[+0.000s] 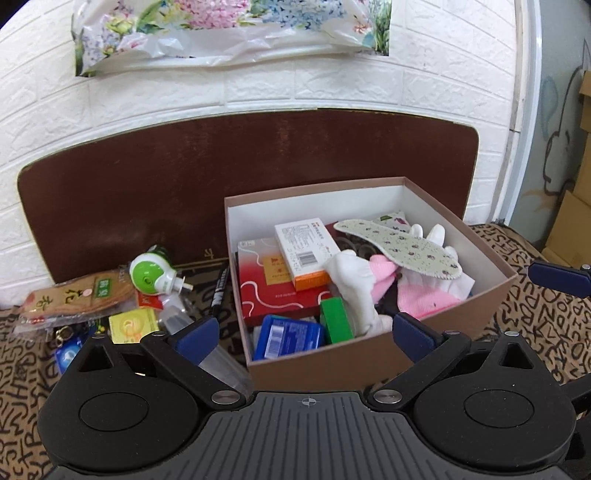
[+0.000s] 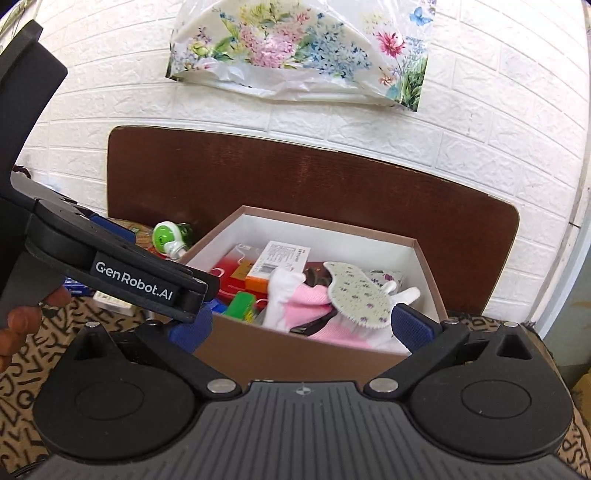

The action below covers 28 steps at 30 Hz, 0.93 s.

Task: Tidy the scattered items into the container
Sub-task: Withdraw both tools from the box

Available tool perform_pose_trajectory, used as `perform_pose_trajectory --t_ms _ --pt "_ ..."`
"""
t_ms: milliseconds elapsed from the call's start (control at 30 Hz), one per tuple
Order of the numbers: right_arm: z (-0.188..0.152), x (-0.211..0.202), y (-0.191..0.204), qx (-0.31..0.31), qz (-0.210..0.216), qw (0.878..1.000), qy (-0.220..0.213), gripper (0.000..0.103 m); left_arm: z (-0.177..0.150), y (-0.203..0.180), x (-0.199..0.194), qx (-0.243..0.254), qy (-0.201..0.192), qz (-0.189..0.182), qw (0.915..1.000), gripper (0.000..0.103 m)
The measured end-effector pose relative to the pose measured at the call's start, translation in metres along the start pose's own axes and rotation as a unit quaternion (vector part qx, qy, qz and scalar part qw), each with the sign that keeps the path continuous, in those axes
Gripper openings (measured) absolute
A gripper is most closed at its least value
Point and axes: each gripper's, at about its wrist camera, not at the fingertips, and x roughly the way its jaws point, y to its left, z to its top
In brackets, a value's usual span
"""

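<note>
A brown cardboard box [image 1: 369, 362] with white inner walls stands on the patterned cloth; it also shows in the right wrist view [image 2: 295, 350]. It holds a floral insole [image 1: 402, 247], pink and white gloves [image 1: 424, 295], a red box, a white medicine box [image 1: 306, 247], a green box and a blue tin. Left of it lie a green-white plug-in device [image 1: 151, 275], a packaged insole [image 1: 77, 295], a yellow box [image 1: 133, 325] and a black marker [image 1: 219, 291]. My left gripper [image 1: 306, 332] is open and empty before the box. My right gripper [image 2: 301, 326] is open and empty over the box's near wall.
A dark brown board [image 1: 240, 166] leans on the white brick wall behind the box. A floral plastic bag [image 1: 229, 33] hangs above. The left gripper's body [image 2: 122, 273] crosses the right wrist view at left. Cardboard cartons [image 1: 576, 206] stand at far right.
</note>
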Motion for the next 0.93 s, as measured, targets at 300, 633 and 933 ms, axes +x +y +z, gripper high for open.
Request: perform_pose_trajectory --t_ms 300,633,933 --pt "-0.009 -0.034 0.016 0.003 -0.004 1.000 0.000 0.103 -0.019 0.001 -0.034 0.003 -0.005 0.004 1.0000 0.103" --pt "-0.027 -0.062 0.008 0.021 -0.039 0.999 0.010 0.103 -0.037 -0.005 -0.052 0.008 0.002 0.011 0.9999 0.103" --pt "-0.037 -0.068 0.004 0.034 -0.041 0.999 0.012 0.103 -0.045 -0.017 -0.057 0.017 -0.008 -0.004 0.9998 0.103"
